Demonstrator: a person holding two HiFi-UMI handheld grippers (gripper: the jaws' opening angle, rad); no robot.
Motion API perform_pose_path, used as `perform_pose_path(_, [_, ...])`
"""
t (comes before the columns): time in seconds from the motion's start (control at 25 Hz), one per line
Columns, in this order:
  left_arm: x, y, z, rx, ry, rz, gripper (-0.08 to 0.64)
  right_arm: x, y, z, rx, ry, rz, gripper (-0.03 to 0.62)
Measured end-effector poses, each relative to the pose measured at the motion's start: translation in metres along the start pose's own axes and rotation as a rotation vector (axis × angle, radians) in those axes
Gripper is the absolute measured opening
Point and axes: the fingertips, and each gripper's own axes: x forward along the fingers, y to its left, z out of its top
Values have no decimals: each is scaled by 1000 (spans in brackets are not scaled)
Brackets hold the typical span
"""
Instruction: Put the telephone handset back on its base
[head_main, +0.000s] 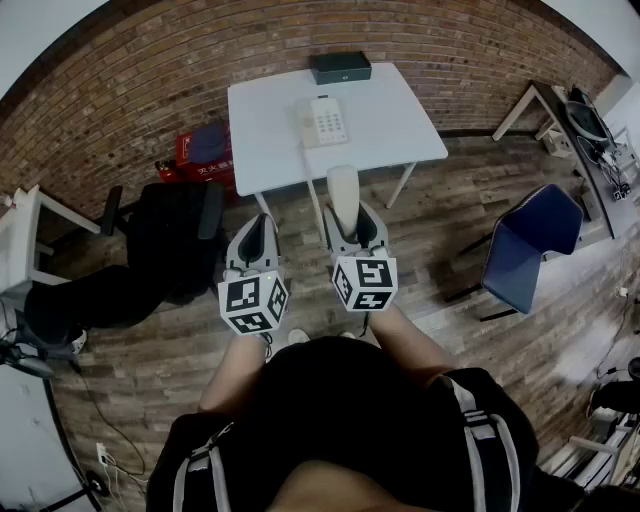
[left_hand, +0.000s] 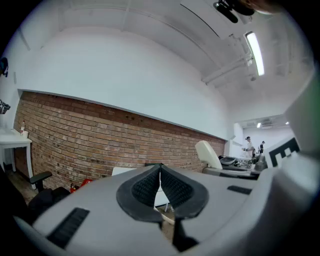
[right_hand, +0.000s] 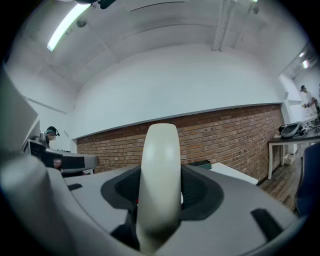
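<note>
My right gripper is shut on the cream telephone handset, which stands up between its dark pads. In the right gripper view the handset fills the middle, clamped on both sides. The white phone base with its keypad lies on the white table, well ahead of both grippers. A thin cord runs from the base down toward the handset. My left gripper hangs beside the right one, its jaws shut with nothing between them. In the left gripper view its pads meet at the tips.
A dark box sits at the table's far edge by the brick wall. A black office chair stands left, a blue chair right, a red box under the table's left side. Desks flank both sides.
</note>
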Motion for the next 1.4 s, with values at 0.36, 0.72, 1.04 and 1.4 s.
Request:
perform_pose_path(0.36, [-4,1,-2,5,5,-5,5,-1,4,2,-1,-9,11,202])
perform_pose_path(0.72, [-11,7,-6,8,22,-10,5,0,14,-3,30,2,18,204])
perform_pose_path(1.04, [-12,28,-7,1,23,-27,5,10,32,-4,12,11,2,204])
perform_pose_path(1.4, [-9,59,-8,1,24,-68,5,23,54,-4,17,-4,-42,204])
